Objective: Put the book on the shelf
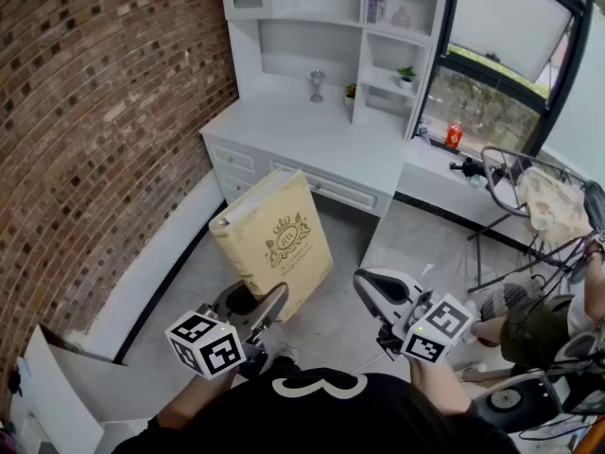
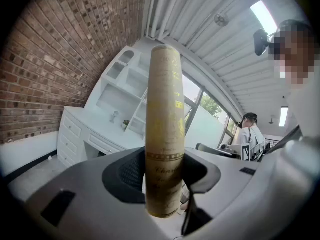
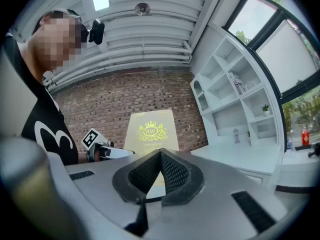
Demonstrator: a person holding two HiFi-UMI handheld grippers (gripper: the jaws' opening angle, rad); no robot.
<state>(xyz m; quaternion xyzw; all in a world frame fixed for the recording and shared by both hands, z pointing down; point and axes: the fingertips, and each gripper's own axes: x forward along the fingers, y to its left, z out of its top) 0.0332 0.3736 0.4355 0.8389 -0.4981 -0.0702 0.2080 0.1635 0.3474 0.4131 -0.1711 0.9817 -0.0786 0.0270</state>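
A thick tan book (image 1: 279,244) with a gold crest on its cover stands upright above the floor, in front of the white shelf unit (image 1: 312,55). My left gripper (image 1: 267,312) is shut on its lower end. In the left gripper view the spine (image 2: 164,109) rises between the two pads, which press on it at both sides of my left gripper (image 2: 163,176). My right gripper (image 1: 376,299) hovers to the right of the book, apart from it. Its jaws (image 3: 161,159) meet at the tip with nothing between them, and the book's cover (image 3: 150,129) shows beyond.
A brick wall (image 1: 104,112) runs along the left. The white desk (image 1: 312,135) below the shelves carries a goblet (image 1: 318,85) and small potted plants (image 1: 406,74). A red can (image 1: 454,135) sits on the sill. A drying rack (image 1: 539,206) stands at right.
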